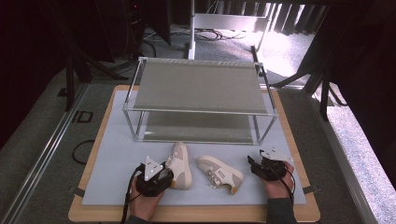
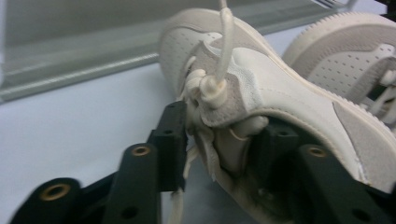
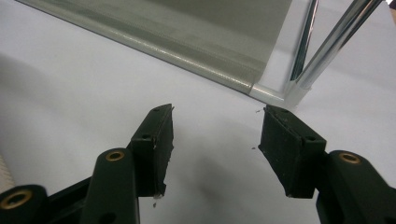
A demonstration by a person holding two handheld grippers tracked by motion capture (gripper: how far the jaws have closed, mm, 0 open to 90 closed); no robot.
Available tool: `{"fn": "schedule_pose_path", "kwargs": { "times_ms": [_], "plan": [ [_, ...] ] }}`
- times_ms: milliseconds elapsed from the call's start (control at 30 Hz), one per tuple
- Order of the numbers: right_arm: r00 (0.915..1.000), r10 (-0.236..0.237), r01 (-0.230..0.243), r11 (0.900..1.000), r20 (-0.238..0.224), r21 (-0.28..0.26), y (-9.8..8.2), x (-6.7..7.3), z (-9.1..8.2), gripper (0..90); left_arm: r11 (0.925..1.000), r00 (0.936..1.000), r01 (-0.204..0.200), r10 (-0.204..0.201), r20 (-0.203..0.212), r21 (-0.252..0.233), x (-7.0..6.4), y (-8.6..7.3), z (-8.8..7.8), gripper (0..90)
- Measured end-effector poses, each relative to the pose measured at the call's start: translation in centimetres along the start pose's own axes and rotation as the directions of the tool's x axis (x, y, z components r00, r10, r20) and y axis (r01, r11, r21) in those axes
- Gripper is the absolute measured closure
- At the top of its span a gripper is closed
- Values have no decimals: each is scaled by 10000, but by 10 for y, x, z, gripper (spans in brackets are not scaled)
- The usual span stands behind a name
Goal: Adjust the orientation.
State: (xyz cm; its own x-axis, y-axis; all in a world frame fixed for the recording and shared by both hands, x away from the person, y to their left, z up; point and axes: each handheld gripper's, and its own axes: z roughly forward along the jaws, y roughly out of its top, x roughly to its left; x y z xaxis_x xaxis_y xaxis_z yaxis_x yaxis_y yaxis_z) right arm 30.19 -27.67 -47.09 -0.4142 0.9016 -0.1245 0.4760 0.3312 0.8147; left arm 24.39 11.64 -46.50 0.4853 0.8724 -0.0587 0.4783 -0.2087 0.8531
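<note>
Two cream and beige sneakers lie on the pale mat in front of the rack. The left sneaker (image 1: 181, 165) (image 2: 261, 79) points away from me, and my left gripper (image 1: 166, 175) (image 2: 224, 140) is shut on its tongue and collar, a lace hanging beside the jaw. The right sneaker (image 1: 222, 173) (image 2: 345, 51) lies on its side, toe toward the front right. My right gripper (image 1: 256, 164) (image 3: 215, 135) rests low over the mat to the right of that sneaker, open with nothing between its fingers.
A two-shelf metal-framed rack (image 1: 201, 88) (image 3: 187, 42) (image 2: 70, 65) stands at the back of the mat (image 1: 116, 158), its lower shelf just beyond the sneakers. The mat lies on a wooden board (image 1: 88, 177). Cables and stands crowd the floor behind.
</note>
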Motion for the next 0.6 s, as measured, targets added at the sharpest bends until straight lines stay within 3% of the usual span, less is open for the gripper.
{"fn": "schedule_pose_path", "kwargs": {
  "times_ms": [267, 333, 467, 600],
  "plan": [
    [10000, 25, -25, 10000, 6, -41, 0, 0, -1, 440, 9996, 9996, -286, 286, -55, 69, 11, 16, 1, 740],
    [10000, 47, -47, 10000, 11, -47, 0, -1, -1, 441, 9986, 9978, -511, 515, -424, 106, 11, 20, 3, 746],
    [10000, 89, -89, 9999, 31, -53, -1, -2, -1, 441, 9954, 9915, -918, 939, -906, 273, 15, 28, 4, 750],
    [9999, 90, -90, 9999, 45, -67, -1, -2, -1, 442, 9877, 9789, -1490, 1540, -1343, 464, 15, 32, 3, 749]
  ]
}}
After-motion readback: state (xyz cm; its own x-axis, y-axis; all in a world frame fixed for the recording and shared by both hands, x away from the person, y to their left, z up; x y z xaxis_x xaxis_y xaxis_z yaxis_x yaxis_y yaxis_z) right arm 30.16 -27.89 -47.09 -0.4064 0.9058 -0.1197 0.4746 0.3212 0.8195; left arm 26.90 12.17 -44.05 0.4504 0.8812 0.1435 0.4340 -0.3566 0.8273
